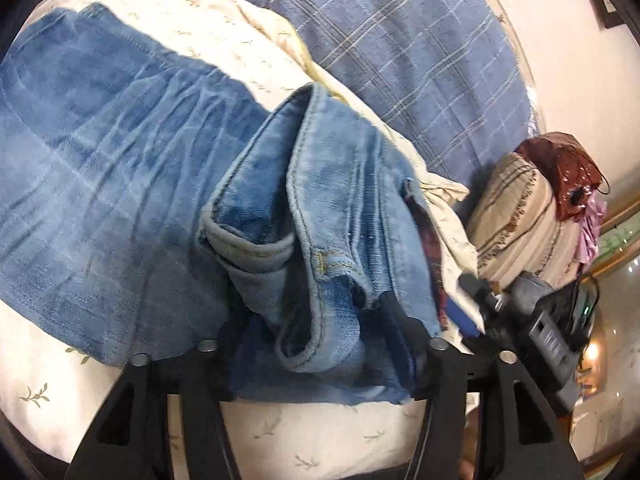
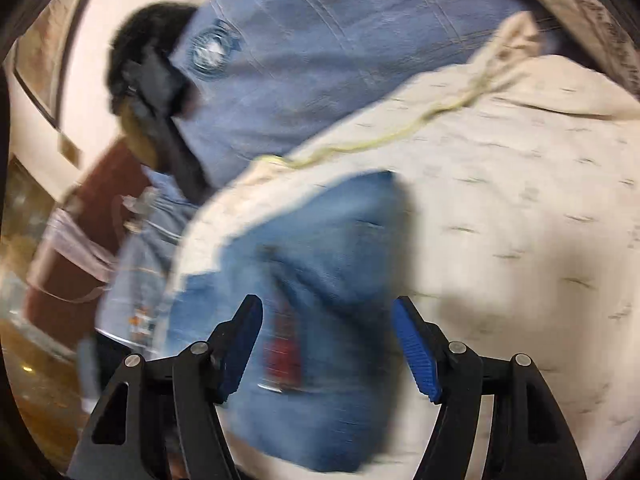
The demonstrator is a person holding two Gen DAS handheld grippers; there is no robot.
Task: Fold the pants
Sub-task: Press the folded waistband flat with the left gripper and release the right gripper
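- The left hand-held gripper (image 1: 320, 336) was clenched on a bunched fold of the faded blue denim pants (image 1: 120, 184), its pads buried in the cloth.
- The right hand-held gripper (image 2: 326, 344) was released, blue ribbed pads (image 2: 416, 352) spread wide just above the denim; that view was motion-blurred.
- The pants lay spread on a cream bedsheet with small leaf sprigs (image 1: 168, 28), legs stretching far left.
- A blue plaid blanket (image 1: 400, 60) lay beyond, and a striped beige pillow (image 1: 516, 216) at right.
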